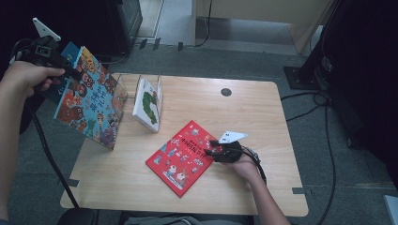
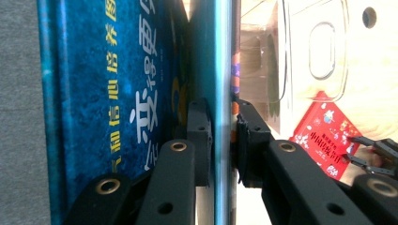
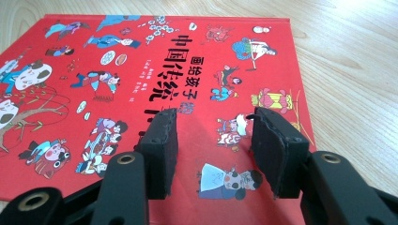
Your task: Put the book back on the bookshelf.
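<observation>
The wooden table [image 1: 263,122] takes up the middle of the high view, with its far left corner hidden behind the blue picture book [image 1: 89,96]. That book is large and thin, its cover crowded with small cartoon figures in red, orange and blue; it hangs tilted in the air over the table's left edge, just beside the clear book stand [image 1: 123,89]. The left gripper [image 1: 60,60] clamps it near the upper edge, and in the left gripper view the black pads press on both faces of the book edge-on, with yellow characters on the dark blue back. The red picture book [image 1: 183,157] lies flat and turned at an angle at the table's centre, its cover full of little costumed figures and black characters. The right gripper [image 1: 210,149] rests over its right corner, jaws parted and gripping nothing, the cover showing between them. A white book with a green shape [image 1: 148,104] leans upright in the stand; its title is too small to read.
</observation>
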Available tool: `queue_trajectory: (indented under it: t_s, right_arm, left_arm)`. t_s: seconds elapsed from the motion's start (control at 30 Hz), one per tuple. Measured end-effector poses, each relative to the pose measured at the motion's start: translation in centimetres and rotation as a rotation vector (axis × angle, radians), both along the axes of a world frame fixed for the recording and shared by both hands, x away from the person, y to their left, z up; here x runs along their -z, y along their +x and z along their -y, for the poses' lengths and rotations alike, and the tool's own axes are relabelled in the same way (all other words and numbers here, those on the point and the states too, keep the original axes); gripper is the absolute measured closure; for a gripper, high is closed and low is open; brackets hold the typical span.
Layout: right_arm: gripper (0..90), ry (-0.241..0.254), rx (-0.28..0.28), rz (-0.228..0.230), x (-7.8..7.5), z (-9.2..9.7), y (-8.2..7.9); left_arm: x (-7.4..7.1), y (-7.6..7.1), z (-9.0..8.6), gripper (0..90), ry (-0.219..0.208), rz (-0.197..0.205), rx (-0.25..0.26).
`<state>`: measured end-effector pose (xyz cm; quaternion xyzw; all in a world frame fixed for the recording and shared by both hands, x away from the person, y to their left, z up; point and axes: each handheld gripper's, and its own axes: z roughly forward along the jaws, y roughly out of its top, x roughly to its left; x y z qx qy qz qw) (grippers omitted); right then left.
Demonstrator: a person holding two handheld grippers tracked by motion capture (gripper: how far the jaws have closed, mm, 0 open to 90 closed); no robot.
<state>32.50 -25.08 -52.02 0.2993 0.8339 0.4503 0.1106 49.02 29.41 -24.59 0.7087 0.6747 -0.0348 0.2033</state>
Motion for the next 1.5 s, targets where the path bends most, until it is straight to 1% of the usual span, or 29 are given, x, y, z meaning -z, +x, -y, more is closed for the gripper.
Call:
queue_trajectory:
  t_s: [0.03, 0.1, 0.17, 0.2, 0.27, 0.3, 0.37, 0.4, 0.43, 0.47, 0.5, 0.57, 0.6, 0.7, 0.73, 0.8, 0.87, 0.9, 0.93, 1.03, 1.13, 1.2, 1.27, 1.3, 1.4, 1.5]
  right_arm:
    - [51.0, 0.003, 0.001, -0.003, 0.0, 0.0, 0.0]
    - [50.9, 0.004, 0.001, -0.002, 0.0, 0.0, 0.0]
    - [51.0, 0.005, 0.002, -0.003, 0.0, 0.0, 0.0]
    - [50.9, 0.007, 0.003, -0.002, 0.0, 0.0, 0.0]
    - [50.9, 0.006, 0.003, -0.001, 0.0, 0.0, 0.0]
    - [50.9, 0.005, 0.005, 0.0, 0.0, 0.0, 0.0]
    - [50.9, 0.002, 0.005, 0.001, 0.0, 0.0, -0.1]
    - [50.9, 0.002, 0.005, 0.001, 0.0, 0.0, -0.1]
    - [50.9, 0.003, 0.006, 0.002, 0.0, 0.0, -0.1]
    - [50.9, 0.003, 0.006, 0.002, 0.0, 0.0, -0.1]
    - [50.8, 0.002, 0.007, 0.001, 0.0, 0.0, -0.1]
    - [50.6, 0.001, 0.006, -0.002, 0.0, 0.0, -0.1]
    - [50.4, 0.001, 0.006, -0.005, 0.0, 0.0, -0.1]
    - [50.5, -0.004, 0.007, -0.012, -0.1, 0.1, -0.2]
    - [50.5, -0.004, 0.006, -0.018, -0.2, 0.2, -0.2]
    - [50.8, -0.005, 0.01, -0.033, -0.3, 0.4, -0.2]
    - [51.5, -0.006, 0.014, -0.046, -0.4, 0.6, -0.2]
    - [51.6, -0.011, 0.016, -0.048, -0.5, 0.7, -0.1]
    - [51.7, -0.019, 0.022, -0.06, -0.6, 0.9, -0.2]
    - [51.8, -0.023, 0.031, -0.076, -0.8, 1.2, -0.2]
    - [51.8, -0.035, 0.032, -0.088, -0.9, 1.4, -0.4]
    - [51.8, -0.032, 0.033, -0.088, -1.0, 1.6, -0.5]
    - [51.9, -0.028, 0.038, -0.092, -1.2, 1.8, -0.6]
    - [52.2, -0.024, 0.04, -0.087, -1.2, 1.9, -0.7]
    - [52.4, -0.03, 0.042, -0.092, -1.2, 2.3, -1.0]
    - [53.6, -0.031, 0.045, -0.087, -1.2, 2.7, -1.1]
  left_arm:
    - [-0.2, -0.1, -0.1, 78.9, -0.006, 0.005, -0.006]
    - [-0.8, -0.3, -0.3, 75.4, -0.023, 0.028, -0.014]
    - [-1.6, -0.6, -0.7, 74.4, -0.008, 0.041, -0.011]
    - [-1.9, -0.7, -0.8, 73.3, -0.015, 0.046, -0.011]
    - [-2.5, -1.2, -1.2, 73.7, -0.064, 0.064, -0.008]
    - [-2.8, -1.4, -1.3, 72.8, -0.072, 0.074, -0.001]
    - [-2.9, -1.7, -1.4, 72.3, -0.081, 0.076, 0.013]
    - [-3.0, -2.0, -1.4, 71.2, -0.103, 0.083, 0.022]
    - [-3.1, -2.1, -1.4, 70.5, -0.111, 0.092, 0.033]
    - [-3.1, -2.3, -1.3, 69.7, -0.113, 0.1, 0.046]
    - [-3.2, -2.4, -1.1, 68.6, -0.11, 0.105, 0.048]
    - [-3.2, -2.5, -1.0, 66.8, -0.109, 0.102, 0.047]
    - [-3.2, -2.8, -0.8, 64.4, -0.123, 0.098, 0.056]
    - [-3.3, -3.5, -0.3, 58.9, -0.14, 0.108, 0.065]
    - [-3.4, -3.8, -0.1, 58.3, -0.144, 0.111, 0.079]
    - [-3.4, -4.3, 0.4, 56.8, -0.143, 0.121, 0.09]
    - [-3.3, -4.8, 0.9, 55.6, -0.142, 0.128, 0.11]
    - [-3.2, -5.0, 1.2, 54.8, -0.145, 0.127, 0.118]
    - [-3.1, -5.3, 1.5, 54.3, -0.144, 0.129, 0.127]
    - [-2.6, -5.9, 2.4, 52.8, -0.167, 0.136, 0.155]
    - [-1.9, -6.4, 3.2, 52.0, -0.17, 0.134, 0.179]
    - [-1.4, -6.7, 3.7, 51.5, -0.174, 0.132, 0.184]
    - [-1.0, -7.1, 4.2, 51.3, -0.167, 0.131, 0.194]
    - [-0.8, -7.2, 4.4, 50.9, -0.166, 0.133, 0.196]
    - [-0.2, -7.7, 5.1, 50.6, -0.176, 0.145, 0.207]
    - [0.6, -8.1, 5.9, 50.3, -0.176, 0.143, 0.227]
